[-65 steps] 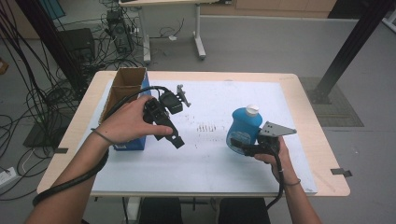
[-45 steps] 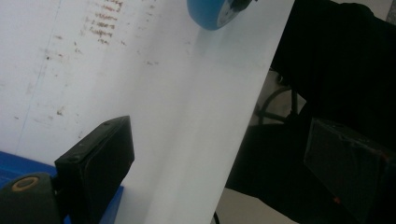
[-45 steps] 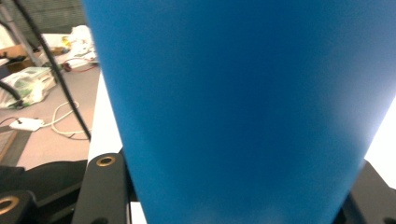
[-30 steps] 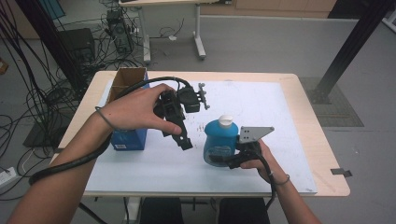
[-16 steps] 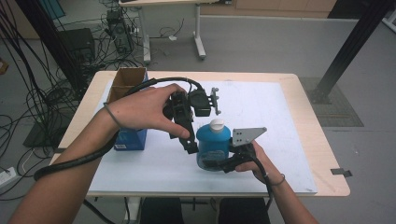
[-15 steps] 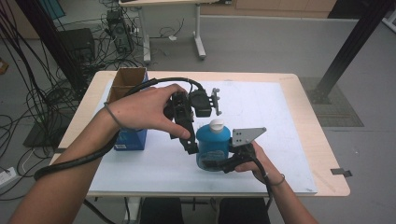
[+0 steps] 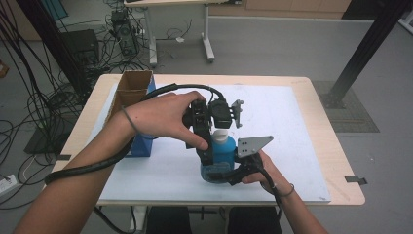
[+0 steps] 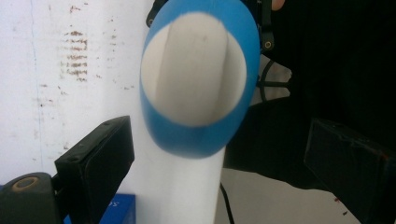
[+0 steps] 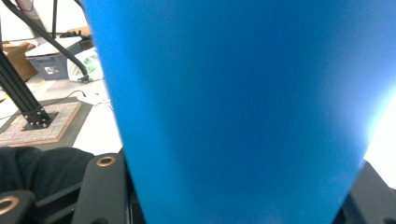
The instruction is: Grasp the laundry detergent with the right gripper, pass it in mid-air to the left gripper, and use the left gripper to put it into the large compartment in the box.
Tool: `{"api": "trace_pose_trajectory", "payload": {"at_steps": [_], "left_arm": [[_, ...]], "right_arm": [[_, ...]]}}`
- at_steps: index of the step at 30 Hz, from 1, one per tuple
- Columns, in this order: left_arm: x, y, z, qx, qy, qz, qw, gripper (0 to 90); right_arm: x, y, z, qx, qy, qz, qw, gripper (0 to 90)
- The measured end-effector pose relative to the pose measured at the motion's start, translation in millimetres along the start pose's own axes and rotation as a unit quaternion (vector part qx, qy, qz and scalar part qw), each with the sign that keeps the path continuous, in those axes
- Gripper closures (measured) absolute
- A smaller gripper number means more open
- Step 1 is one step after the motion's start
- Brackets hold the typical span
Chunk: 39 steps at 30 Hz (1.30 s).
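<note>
A blue bottle (image 7: 224, 152) with a white cap (image 7: 220, 135) stands upright on the white mat (image 7: 287, 122). My right gripper (image 7: 220, 174) is shut on its lower body; in the right gripper view the blue bottle (image 9: 243, 107) sits between the two jaws. My left gripper (image 7: 213, 142) points down over the top of the bottle. From the left gripper view, the white cap (image 8: 194, 74) lies ahead of the left gripper (image 8: 219, 172), whose jaws stand wide apart and open, touching nothing.
A tall open cardboard box (image 7: 132, 87) and a blue box (image 7: 142, 146) stand at the table's left side. The left gripper's cable (image 7: 160, 90) arcs over them. Floor cables and a desk leg lie beyond the far edge.
The right gripper has carried the bottle left, toward the table's middle. The left hand has moved right and now sits over the bottle's cap.
</note>
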State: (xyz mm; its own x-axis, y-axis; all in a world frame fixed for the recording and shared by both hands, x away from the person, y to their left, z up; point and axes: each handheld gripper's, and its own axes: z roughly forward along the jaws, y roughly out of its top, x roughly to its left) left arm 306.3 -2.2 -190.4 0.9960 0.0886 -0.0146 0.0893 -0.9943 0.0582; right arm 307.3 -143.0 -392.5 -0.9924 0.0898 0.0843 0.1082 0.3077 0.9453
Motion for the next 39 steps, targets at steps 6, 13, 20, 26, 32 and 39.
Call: {"api": "trace_pose_trajectory", "payload": {"at_steps": [6, 13, 20, 26, 32, 39], "left_arm": [[-1.5, 6.0, 4.6, 0.011, 0.002, 0.003, 0.9999, 8.5], [-1.3, 12.9, 7.8, 0.017, 0.008, 0.002, 0.9998, 7.2], [-1.9, 18.2, 12.0, 0.025, 0.009, 0.011, 0.9996, 5.9], [-2.6, 20.0, 17.9, 0.034, 0.009, 0.017, 0.9992, 6.0], [-3.4, 20.8, 22.1, 0.037, 0.011, 0.020, 0.9990, 6.0], [-3.8, 20.7, 22.6, 0.038, 0.011, 0.022, 0.9990, 6.0]], "right_arm": [[1.7, 1.0, 1.5, -0.001, 0.001, -0.001, 1.0000, 41.1], [4.0, 3.6, 3.8, 0.000, 0.006, -0.008, 1.0000, 41.1], [5.9, 7.0, 5.6, -0.001, 0.009, -0.014, 0.9999, 41.1], [7.0, 9.4, 5.7, -0.002, 0.011, -0.016, 0.9998, 41.1], [8.2, 9.4, 7.0, 0.000, 0.011, -0.018, 0.9998, 41.1], [8.7, 9.4, 8.1, 0.001, 0.013, -0.017, 0.9998, 41.1]]}}
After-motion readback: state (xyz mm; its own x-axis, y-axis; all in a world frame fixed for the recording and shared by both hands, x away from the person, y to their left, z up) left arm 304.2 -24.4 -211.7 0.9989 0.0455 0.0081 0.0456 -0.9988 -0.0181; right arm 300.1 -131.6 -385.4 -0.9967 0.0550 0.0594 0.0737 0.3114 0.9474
